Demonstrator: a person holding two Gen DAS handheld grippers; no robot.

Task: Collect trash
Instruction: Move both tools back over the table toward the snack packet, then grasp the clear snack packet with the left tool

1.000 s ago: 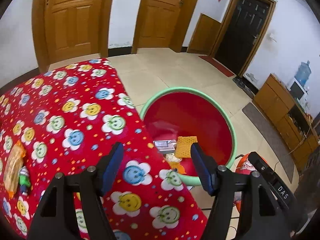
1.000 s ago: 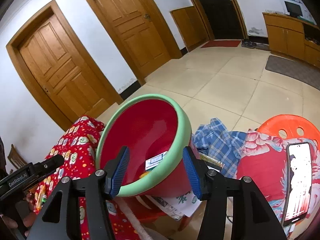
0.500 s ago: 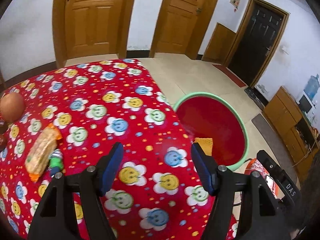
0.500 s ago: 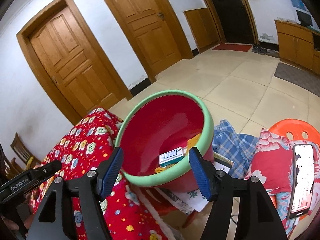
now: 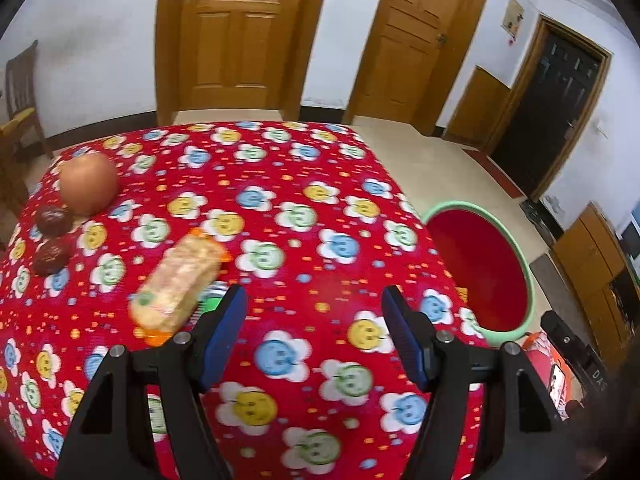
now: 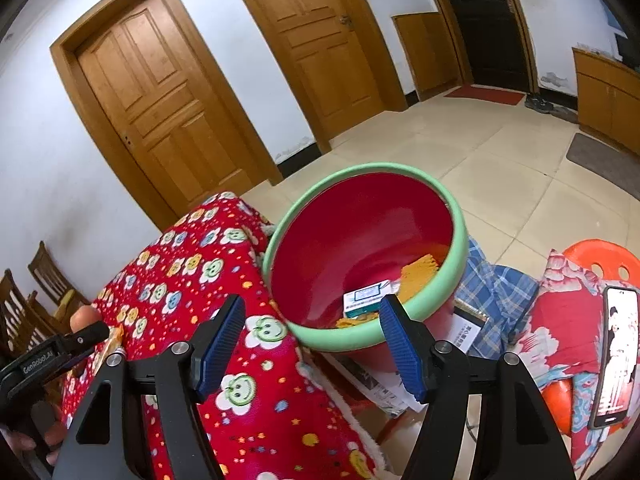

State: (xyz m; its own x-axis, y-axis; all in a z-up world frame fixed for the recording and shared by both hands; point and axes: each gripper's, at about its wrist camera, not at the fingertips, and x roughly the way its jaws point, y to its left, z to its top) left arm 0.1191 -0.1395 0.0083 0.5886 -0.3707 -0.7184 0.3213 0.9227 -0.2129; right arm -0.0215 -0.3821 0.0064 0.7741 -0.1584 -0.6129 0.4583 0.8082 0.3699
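Left wrist view, left to right: wooden chair at the upper left edge; tabletop under a red cloth printed with smiley flowers, filling the centre and lower frame; 1 round tan fruit at the left, with 2 small dark fruits just below it, near the cloth's left edge; 1 snack packet, clear with orange ends, lying diagonally left of centre, its lower end just beside the left finger of the left tool; a small green item is partly hidden under that packet, kind not discernible. Left tool: blue-padded fingers spread wide, nothing between them, held over bare cloth. Right of the tabletop, at the right of the frame: red basin with a pale green rim, standing lower than the tabletop edge. Right wrist view, left to right: the same red cloth at the lower left; the basin at centre, tilted toward the camera, holding 1 small white-and-teal box and 1 yellow mesh piece; right tool at lower centre, fingers wide apart and empty, in front of the basin's near rim; blue plaid cloth, then 1 phone with a lit screen at the right edge.
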